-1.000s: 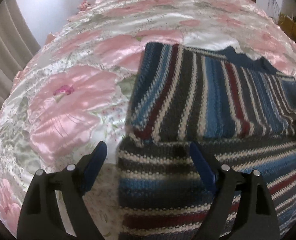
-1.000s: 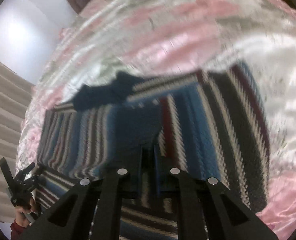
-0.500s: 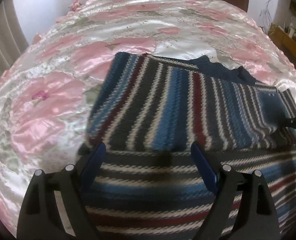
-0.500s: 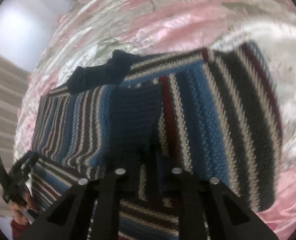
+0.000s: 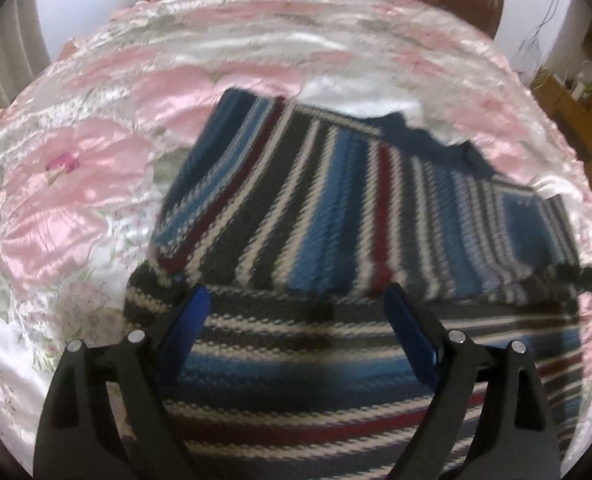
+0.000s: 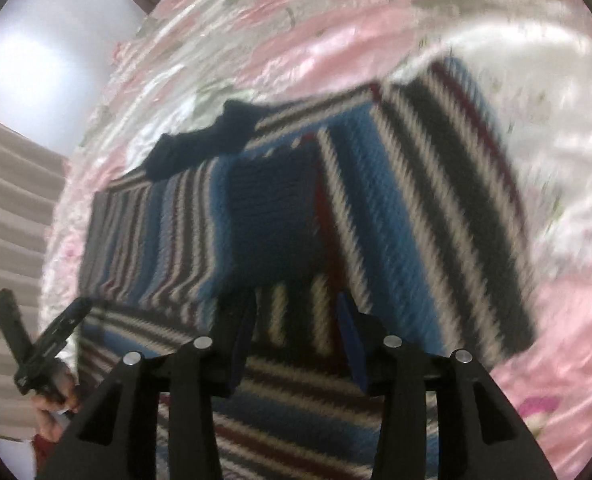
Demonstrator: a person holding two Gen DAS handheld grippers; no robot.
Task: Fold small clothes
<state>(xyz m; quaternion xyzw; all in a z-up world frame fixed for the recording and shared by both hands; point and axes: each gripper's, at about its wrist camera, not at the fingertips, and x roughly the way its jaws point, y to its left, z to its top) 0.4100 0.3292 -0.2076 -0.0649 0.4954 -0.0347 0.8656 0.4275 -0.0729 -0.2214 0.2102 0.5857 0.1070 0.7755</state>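
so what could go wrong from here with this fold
The shiny pink floral satin bedspread looks slippery, so the striped blue, grey, white and maroon knitted sweater may slide and the fold could skew. Both the left gripper and the right gripper have open jaws, so nothing pins the folded sleeves, which might spring loose.

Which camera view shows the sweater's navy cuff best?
The right wrist view: the navy cuff lies centred on the striped sweater, fully visible. The left wrist view shows no cuff clearly, only stripes and the navy collar.
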